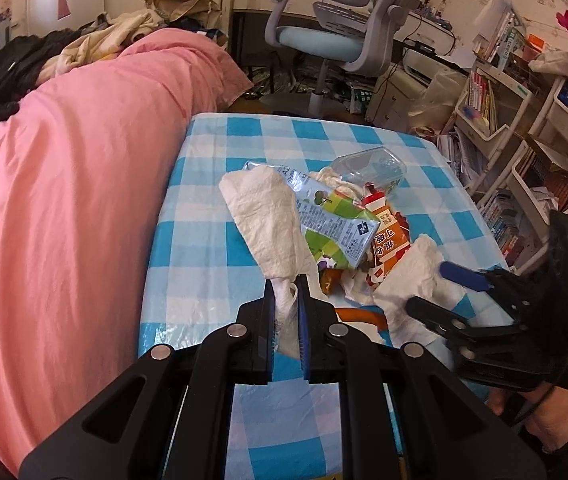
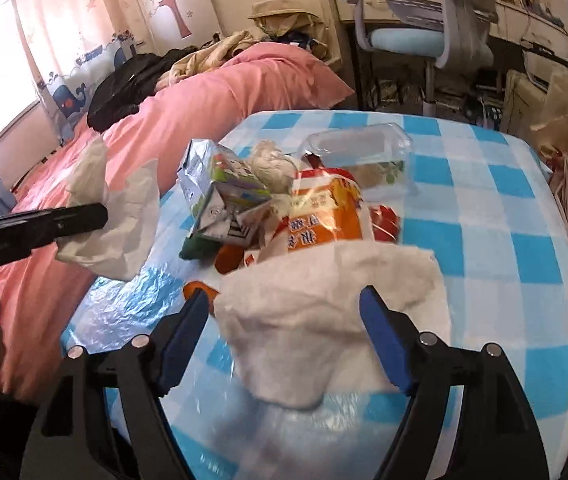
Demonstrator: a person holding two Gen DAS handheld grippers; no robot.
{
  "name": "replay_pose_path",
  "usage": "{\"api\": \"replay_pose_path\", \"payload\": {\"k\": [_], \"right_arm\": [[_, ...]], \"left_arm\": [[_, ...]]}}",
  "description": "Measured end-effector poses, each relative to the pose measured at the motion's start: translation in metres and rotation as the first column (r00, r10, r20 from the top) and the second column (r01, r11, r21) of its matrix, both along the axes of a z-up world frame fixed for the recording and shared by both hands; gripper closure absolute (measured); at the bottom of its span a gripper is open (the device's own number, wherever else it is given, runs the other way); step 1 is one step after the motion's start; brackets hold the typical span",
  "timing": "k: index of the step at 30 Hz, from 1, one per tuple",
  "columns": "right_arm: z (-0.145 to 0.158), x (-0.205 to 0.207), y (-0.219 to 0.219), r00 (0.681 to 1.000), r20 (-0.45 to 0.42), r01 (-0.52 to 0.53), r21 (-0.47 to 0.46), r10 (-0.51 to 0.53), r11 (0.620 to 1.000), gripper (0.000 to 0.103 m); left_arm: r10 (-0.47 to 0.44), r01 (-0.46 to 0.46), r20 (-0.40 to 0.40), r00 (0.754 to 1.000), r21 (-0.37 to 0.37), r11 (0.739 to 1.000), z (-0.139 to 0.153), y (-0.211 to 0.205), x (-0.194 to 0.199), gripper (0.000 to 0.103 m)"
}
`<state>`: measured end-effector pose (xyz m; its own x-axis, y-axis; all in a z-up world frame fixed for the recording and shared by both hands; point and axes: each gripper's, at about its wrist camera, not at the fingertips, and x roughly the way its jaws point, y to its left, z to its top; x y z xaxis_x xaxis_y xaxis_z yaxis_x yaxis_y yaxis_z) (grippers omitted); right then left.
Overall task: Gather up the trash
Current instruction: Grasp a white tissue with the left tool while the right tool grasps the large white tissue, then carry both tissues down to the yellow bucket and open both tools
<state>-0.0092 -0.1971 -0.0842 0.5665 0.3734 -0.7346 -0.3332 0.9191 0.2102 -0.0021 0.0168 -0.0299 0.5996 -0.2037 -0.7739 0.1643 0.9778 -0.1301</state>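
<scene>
Left gripper (image 1: 286, 280) had its jaws narrowed onto a crumpled white tissue (image 1: 268, 216), pinching the lower end; the rest of the tissue stood up and leaned away over the trash pile. From the right wrist view the same tissue (image 2: 112, 216) hung off the gripper tip, clear of the surface and in front of the pink bed cover (image 2: 204, 92).

Right gripper (image 2: 284, 300) had jaws spread wide, one finger on either side of a second white tissue (image 2: 324, 312) lying on the surface (image 2: 504, 240), which wore a blue-and-white checked cloth. Whether the pads touched that tissue could not be told.

Pile just beyond the second tissue: green and white drink carton (image 2: 220, 200) on its side, orange snack wrapper (image 2: 324, 216) beside it, a wadded paper ball (image 2: 272, 160) behind, and a clear plastic container (image 2: 360, 148) at the far side. All sat close together, touching or overlapping.

Office chair (image 1: 336, 36) stood past the far edge.
</scene>
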Motion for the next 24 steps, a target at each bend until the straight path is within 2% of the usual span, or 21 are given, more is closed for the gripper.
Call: {"api": "replay_pose_path", "payload": {"k": [1, 2, 3, 4, 9, 14, 17, 21, 24], "right_arm": [[-0.003, 0.001, -0.001, 1.000, -0.014, 0.001, 0.004, -0.001, 1.000, 0.070], [-0.003, -0.001, -0.004, 1.000, -0.017, 0.003, 0.015, -0.003, 1.000, 0.072], [-0.001, -0.003, -0.006, 1.000, -0.015, 0.000, 0.017, 0.000, 1.000, 0.086], [0.004, -0.006, -0.008, 1.000, -0.003, -0.002, 0.015, 0.002, 1.000, 0.094], [0.028, -0.022, -0.031, 0.997, 0.065, 0.031, 0.080, -0.037, 0.996, 0.097], [0.055, -0.037, -0.050, 0.993, 0.107, 0.017, 0.212, -0.041, 0.977, 0.097], [0.066, -0.053, -0.048, 0.993, 0.117, -0.053, 0.288, 0.020, 0.956, 0.097], [0.058, -0.088, -0.032, 0.983, 0.074, -0.182, 0.381, 0.166, 0.906, 0.097], [0.046, -0.117, -0.009, 0.954, 0.036, -0.284, 0.421, 0.297, 0.862, 0.097]], "left_arm": [[-0.002, 0.002, 0.002, 1.000, 0.004, 1.000, 0.000, 0.000, 0.001, 0.094], [-0.003, 0.003, 0.003, 1.000, 0.008, 1.000, 0.000, 0.000, 0.001, 0.094], [-0.003, 0.003, 0.005, 1.000, 0.010, 1.000, 0.001, 0.000, 0.001, 0.094], [-0.003, 0.003, 0.008, 1.000, 0.011, 1.000, 0.003, 0.001, 0.001, 0.094], [-0.008, 0.008, 0.019, 1.000, 0.009, 1.000, 0.007, 0.001, -0.002, 0.094], [-0.040, 0.041, 0.029, 0.999, -0.012, 0.999, 0.011, 0.000, -0.010, 0.094], [-0.064, 0.065, 0.031, 0.997, -0.051, 0.997, 0.014, 0.004, -0.021, 0.094], [-0.059, 0.058, -0.001, 0.998, -0.102, 0.993, 0.004, 0.011, -0.048, 0.094], [-0.062, 0.059, -0.024, 0.998, -0.097, 0.994, -0.006, 0.009, -0.069, 0.094]]}}
